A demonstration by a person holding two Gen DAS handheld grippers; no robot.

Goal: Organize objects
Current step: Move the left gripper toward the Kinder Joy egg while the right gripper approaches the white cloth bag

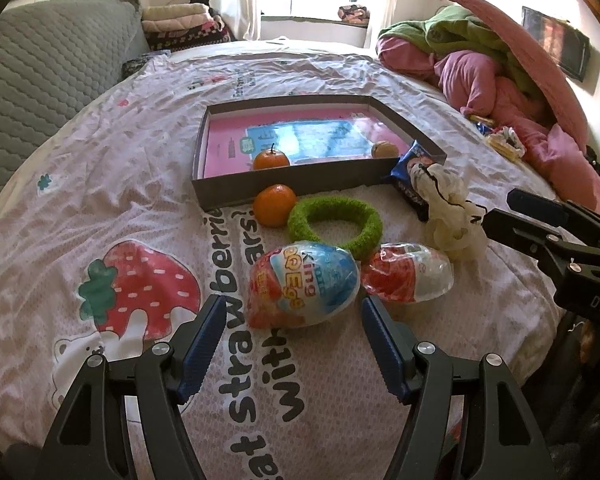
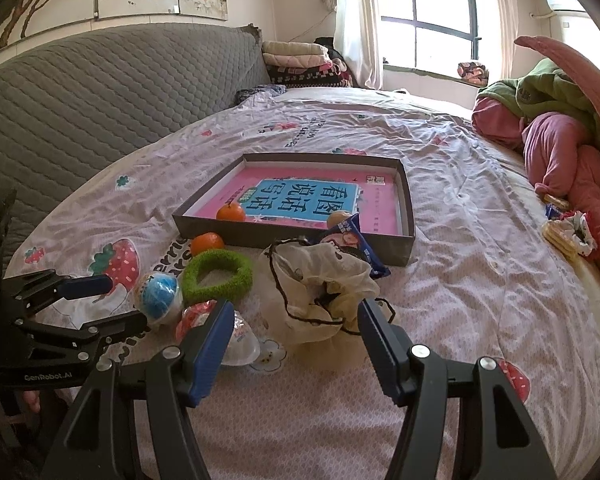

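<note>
Left gripper spread wide, empty, blue pads flanking the near end of the blue-topped toy egg just below frame centre in the left wrist view. Egg dead ahead, long axis running lower left to upper right, so slightly skewed to the jaws. Clearly the nearer claw for this one. Right gripper likewise wide open and holding nothing, aimed at the cream drawstring pouch mid-frame. Grey box beyond, upper centre, probably the destination.
</note>
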